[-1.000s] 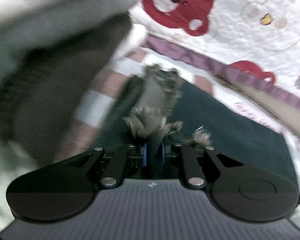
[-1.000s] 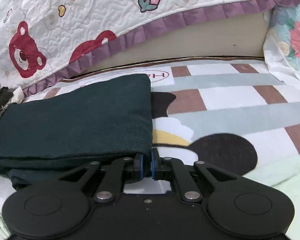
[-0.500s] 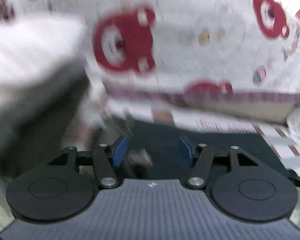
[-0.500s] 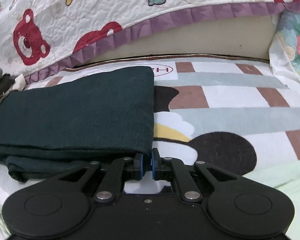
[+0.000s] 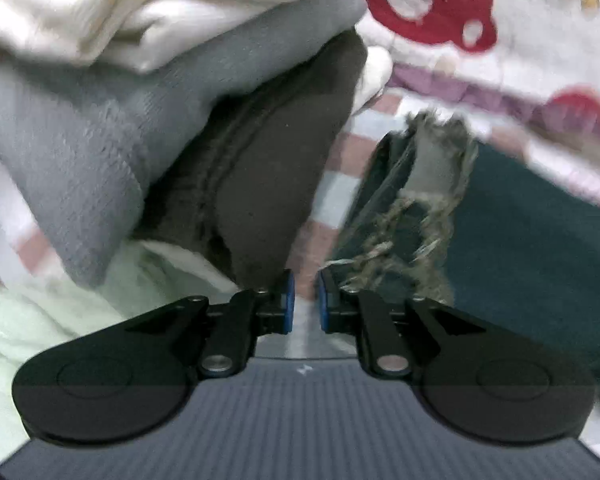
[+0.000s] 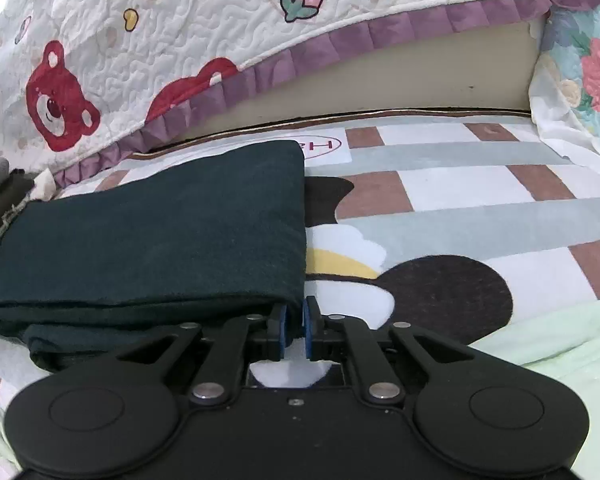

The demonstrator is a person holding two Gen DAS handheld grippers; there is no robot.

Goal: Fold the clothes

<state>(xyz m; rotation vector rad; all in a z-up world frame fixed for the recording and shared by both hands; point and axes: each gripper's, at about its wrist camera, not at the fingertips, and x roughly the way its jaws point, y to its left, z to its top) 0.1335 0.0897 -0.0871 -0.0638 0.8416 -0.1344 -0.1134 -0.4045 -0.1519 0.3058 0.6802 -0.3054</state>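
left gripper narrowly parted, empty; frayed edge of dark green garment just right of tips. right gripper near-closed beside garment's fold corner, grip uncertain. risk: folded layers slipping apart if corner is pulled.

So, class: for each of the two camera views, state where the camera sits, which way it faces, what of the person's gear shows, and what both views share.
Left wrist: sits on the left hand-held gripper, looking forward at a pile of folded clothes; its fingers show slightly apart.
Right wrist: sits on the right hand-held gripper, facing the bear quilt; its fingers show near the cloth corner.
Shared: the dark green folded cloth and the quilt.
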